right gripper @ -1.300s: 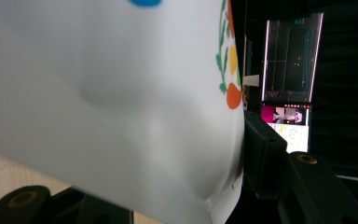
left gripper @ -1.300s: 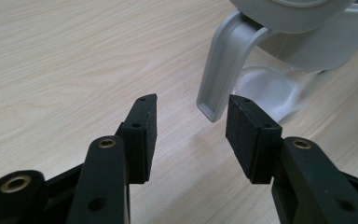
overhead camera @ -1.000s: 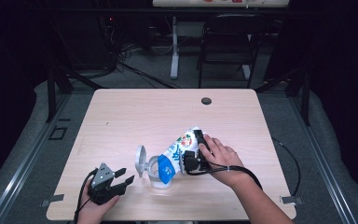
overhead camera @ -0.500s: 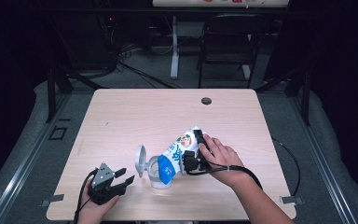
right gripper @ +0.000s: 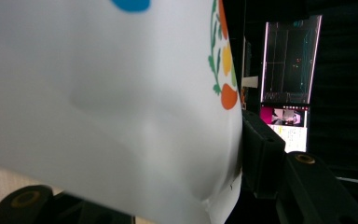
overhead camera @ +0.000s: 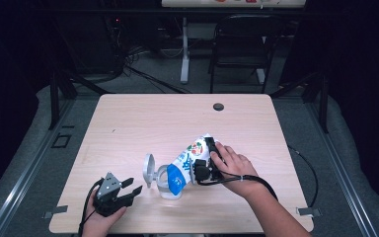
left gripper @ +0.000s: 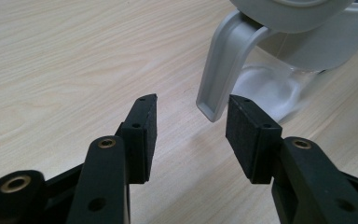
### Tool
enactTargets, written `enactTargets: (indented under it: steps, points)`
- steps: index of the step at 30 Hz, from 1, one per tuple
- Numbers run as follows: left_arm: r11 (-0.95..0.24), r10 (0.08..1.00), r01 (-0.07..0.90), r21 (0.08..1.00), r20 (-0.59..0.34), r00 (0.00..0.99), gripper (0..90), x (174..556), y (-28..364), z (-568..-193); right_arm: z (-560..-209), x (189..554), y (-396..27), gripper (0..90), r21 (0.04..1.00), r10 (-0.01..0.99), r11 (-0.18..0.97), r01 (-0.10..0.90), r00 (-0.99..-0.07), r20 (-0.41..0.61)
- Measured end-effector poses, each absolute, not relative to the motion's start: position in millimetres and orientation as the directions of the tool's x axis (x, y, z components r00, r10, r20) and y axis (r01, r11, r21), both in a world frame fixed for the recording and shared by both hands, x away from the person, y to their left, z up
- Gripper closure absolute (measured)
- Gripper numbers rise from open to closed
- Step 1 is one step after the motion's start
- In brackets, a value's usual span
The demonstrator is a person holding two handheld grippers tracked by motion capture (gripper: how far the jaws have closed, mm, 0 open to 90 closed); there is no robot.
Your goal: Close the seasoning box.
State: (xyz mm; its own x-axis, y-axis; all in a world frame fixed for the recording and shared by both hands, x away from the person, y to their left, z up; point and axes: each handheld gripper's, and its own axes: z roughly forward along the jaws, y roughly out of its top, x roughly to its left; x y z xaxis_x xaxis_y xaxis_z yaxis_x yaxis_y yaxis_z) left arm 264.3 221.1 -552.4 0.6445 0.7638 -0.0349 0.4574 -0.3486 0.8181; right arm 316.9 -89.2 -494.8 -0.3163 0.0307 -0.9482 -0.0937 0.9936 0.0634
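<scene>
Right gripper [overhead camera: 203, 160] clamped on a white bag [overhead camera: 190, 155] with blue, green and orange print, bag tilted so its lower end sits at the mouth of a clear jug [overhead camera: 170, 185] standing near the front-middle of the wooden table [overhead camera: 143, 118]. Right gripper view: bag wall pressed in between the 2 black jaws, dented where the pad meets it. Jug's grey lid [overhead camera: 149, 170] is flipped open, standing up on the jug's left side. Left gripper [overhead camera: 128, 188] rests at the front-left of the table, just left of the jug, jaws spread with nothing between them. Left gripper view: grey jug handle [left gripper: 221, 70] just beyond the jaw tips, not touched. Dark round hole [overhead camera: 218, 106] near the table's far edge.
</scene>
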Motion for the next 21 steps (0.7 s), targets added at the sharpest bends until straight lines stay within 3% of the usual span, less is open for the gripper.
enactTargets:
  steps: [21]
  points:
    - [-0.349, 0.764, 0.457, 0.818, -0.034, 0.644, 53.9, 264.4, 221.0, -552.5, -493.7, 315.6, -88.7, 53.7, 0.060, 0.029, 0.994, -0.089, -0.318, -0.948]
